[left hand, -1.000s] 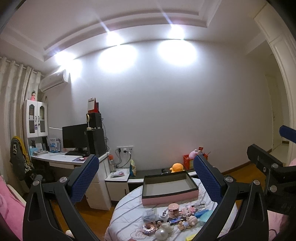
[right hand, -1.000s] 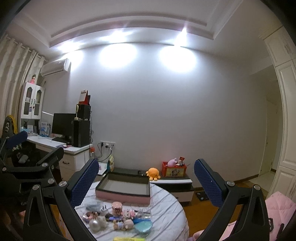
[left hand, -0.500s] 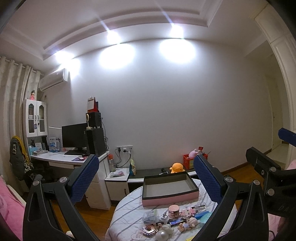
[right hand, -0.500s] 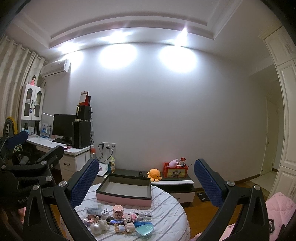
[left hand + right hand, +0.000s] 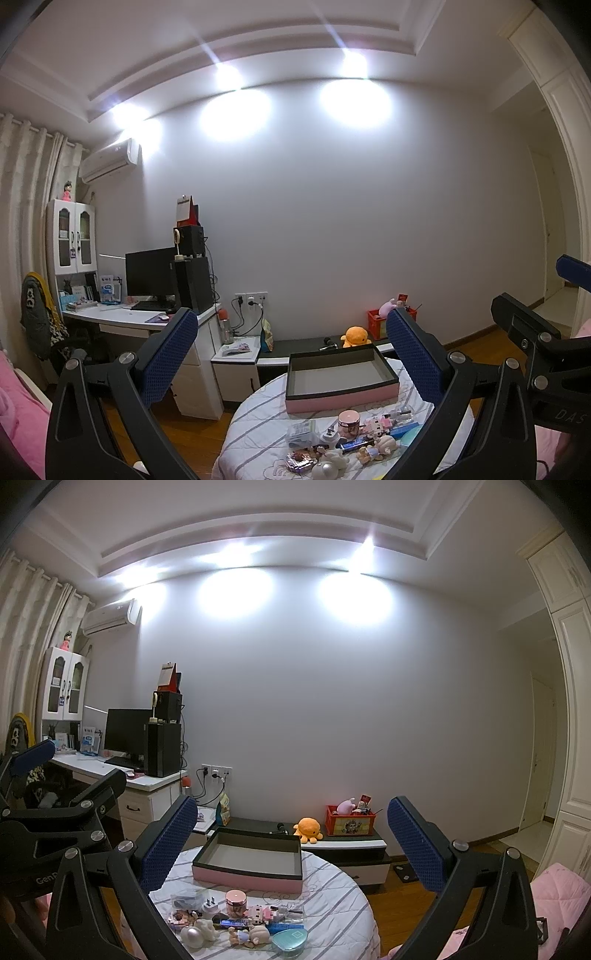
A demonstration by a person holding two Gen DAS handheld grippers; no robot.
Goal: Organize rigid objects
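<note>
My left gripper [image 5: 291, 350] and right gripper [image 5: 291, 834] carry dimpled blue pads on black frames. The box [image 5: 251, 862] is pink outside, grey within, dark-rimmed. The tablecloth [image 5: 332, 904] is white, grey-striped. The octopus plush [image 5: 309, 829] is orange.

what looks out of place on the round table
Nothing is spilled or broken. The small items lie in a loose heap at the near edge, outside the empty pink box behind them. Both claws hang open.

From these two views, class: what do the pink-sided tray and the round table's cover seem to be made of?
Pink-sided tray: probably rigid cardboard, matte, judging by its thin straight walls, dark rim and grey lining. Table cover: quilted fabric, white with grey stripes, soft-looking and draping over the round edge.
</note>
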